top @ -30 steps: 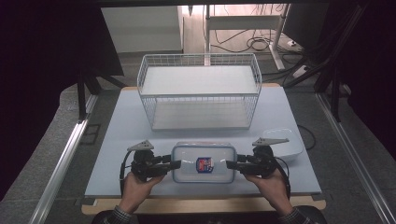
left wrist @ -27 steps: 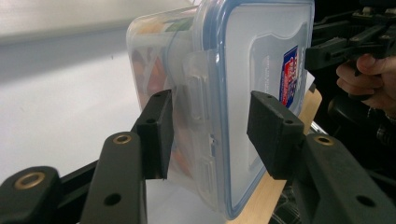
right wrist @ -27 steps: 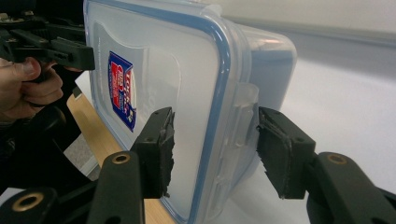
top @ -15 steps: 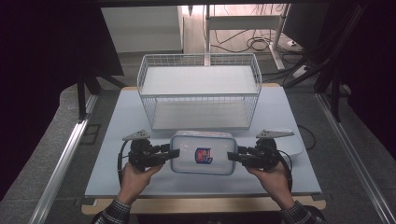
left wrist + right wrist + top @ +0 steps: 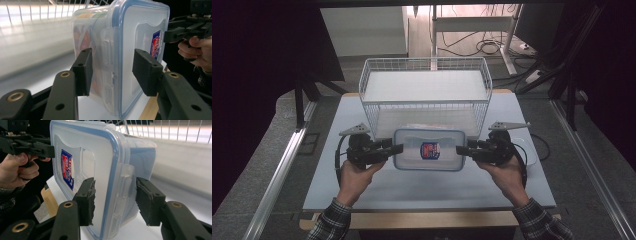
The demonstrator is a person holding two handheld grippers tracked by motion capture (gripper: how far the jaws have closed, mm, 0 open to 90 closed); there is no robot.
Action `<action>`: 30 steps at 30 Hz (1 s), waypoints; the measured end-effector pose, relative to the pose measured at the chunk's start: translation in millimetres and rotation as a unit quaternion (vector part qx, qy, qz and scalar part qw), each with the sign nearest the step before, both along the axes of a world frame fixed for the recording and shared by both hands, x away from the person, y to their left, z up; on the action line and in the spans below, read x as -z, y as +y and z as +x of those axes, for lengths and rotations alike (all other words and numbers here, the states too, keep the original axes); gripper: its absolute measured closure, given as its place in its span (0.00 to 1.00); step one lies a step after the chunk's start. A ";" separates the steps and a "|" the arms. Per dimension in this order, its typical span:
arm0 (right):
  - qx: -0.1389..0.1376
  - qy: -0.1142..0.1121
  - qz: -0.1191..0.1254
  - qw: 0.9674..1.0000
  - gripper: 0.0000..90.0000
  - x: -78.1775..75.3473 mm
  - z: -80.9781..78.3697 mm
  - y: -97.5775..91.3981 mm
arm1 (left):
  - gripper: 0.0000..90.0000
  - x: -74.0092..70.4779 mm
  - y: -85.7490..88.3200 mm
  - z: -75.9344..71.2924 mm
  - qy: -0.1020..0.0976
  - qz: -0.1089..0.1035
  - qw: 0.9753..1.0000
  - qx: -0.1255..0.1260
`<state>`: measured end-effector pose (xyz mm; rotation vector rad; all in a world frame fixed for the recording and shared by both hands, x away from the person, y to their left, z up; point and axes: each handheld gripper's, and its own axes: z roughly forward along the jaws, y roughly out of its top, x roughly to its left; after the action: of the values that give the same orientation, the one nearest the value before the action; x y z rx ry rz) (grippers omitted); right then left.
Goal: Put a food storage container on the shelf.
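I've got the lidded plastic container (image 5: 429, 149) pinched at both short ends, left gripper (image 5: 395, 148) and right gripper (image 5: 460, 149), its long axis crosswise at frame centre, wire basket (image 5: 426, 93) just above it

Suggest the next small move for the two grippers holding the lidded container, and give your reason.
Probably carry the container forward over the wire basket: the left gripper and right gripper clamp its two ends, and the basket stands just behind it.
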<state>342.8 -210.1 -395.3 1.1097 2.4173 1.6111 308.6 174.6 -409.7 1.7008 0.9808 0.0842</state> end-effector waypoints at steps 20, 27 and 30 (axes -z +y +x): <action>0.001 -0.046 0.004 0.999 0.56 -67.3 46.6 7.3 | 0.57 -59.5 5.8 43.0 -0.027 -0.020 0.999 -0.018; -0.001 -0.045 0.001 0.999 0.56 -80.5 60.6 11.0 | 0.57 -71.0 9.0 55.8 -0.025 -0.023 0.999 -0.021; 0.001 -0.048 0.003 0.999 0.56 -88.3 69.8 13.0 | 0.57 -79.4 11.2 66.2 -0.024 -0.026 0.999 -0.022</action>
<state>412.6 -197.1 -307.1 1.0106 2.3510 1.6326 374.8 185.8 -330.3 1.6232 0.9760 0.1271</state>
